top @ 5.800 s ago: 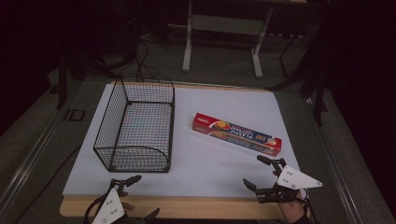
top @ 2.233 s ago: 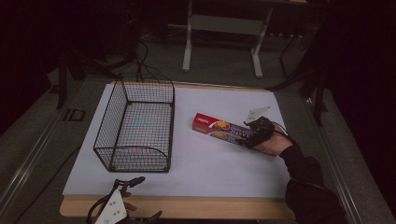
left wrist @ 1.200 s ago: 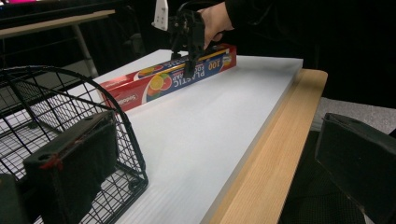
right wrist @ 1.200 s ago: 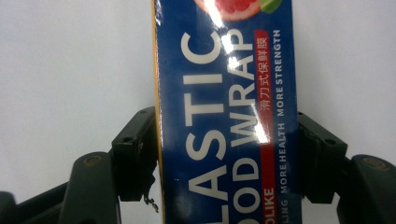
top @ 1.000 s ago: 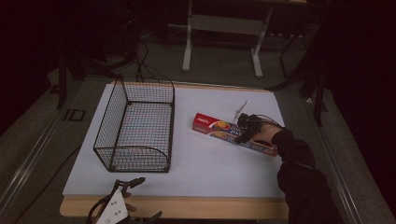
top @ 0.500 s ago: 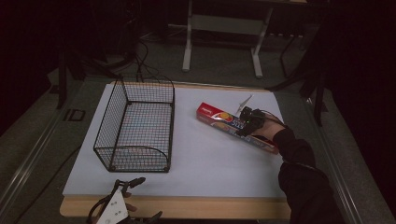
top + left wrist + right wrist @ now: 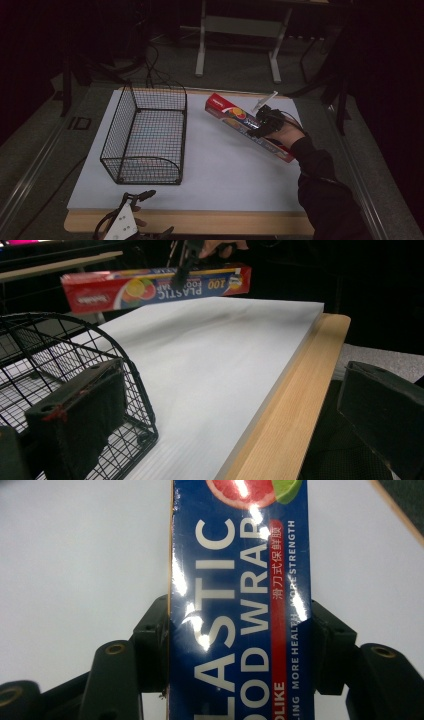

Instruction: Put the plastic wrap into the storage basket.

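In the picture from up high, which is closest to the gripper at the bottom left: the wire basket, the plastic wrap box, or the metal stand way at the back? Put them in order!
From the left gripper, at the table's near edge:
1. Wire basket, just beyond it on the table's left side.
2. Plastic wrap box, across the table to the right, gripped by the right gripper.
3. Metal stand, on the floor beyond the table's far edge.

the black wire basket (image 7: 145, 135) stands on the left part of the white table mat (image 7: 225, 170). the long red and blue plastic wrap box (image 7: 235, 117) is to its right, toward the far edge.
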`<state>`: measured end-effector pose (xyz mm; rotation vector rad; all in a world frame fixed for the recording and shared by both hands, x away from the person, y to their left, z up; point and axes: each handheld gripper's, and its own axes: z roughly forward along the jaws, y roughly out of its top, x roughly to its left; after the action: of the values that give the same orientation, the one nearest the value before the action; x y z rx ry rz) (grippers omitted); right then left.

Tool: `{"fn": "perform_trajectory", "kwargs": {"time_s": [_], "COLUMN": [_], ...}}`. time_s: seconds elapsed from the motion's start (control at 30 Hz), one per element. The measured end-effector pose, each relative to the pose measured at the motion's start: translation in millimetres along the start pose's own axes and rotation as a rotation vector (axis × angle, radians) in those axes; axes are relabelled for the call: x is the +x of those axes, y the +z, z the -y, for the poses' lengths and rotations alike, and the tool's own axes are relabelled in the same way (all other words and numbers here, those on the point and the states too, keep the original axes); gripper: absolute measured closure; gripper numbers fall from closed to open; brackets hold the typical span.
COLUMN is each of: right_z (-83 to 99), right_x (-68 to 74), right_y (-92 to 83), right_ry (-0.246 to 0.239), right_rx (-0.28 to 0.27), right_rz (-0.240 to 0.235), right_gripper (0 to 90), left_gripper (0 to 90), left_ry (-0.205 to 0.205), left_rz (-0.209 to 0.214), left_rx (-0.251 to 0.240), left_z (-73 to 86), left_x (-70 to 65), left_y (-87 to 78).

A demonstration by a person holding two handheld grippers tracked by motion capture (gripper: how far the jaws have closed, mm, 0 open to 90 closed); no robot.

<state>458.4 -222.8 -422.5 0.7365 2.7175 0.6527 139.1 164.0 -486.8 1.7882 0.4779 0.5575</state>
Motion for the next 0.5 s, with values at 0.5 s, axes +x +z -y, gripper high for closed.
{"fn": "perform_trajectory", "kwargs": {"time_s": [0.5], "right_z": [-34.9], "right_x": [24.4], "right_y": [-25.0], "right_ry": [0.086], "right_rx": [-0.206], "right_rz": [-0.011], "right_gripper": [40.1], "left_gripper": [0.0], "left_ry": [0.001], "left_rz": [0.0], "left_rx": [-0.002], "left_z": [-0.3], "left_x": [-0.1], "left_y": [0.1]}}
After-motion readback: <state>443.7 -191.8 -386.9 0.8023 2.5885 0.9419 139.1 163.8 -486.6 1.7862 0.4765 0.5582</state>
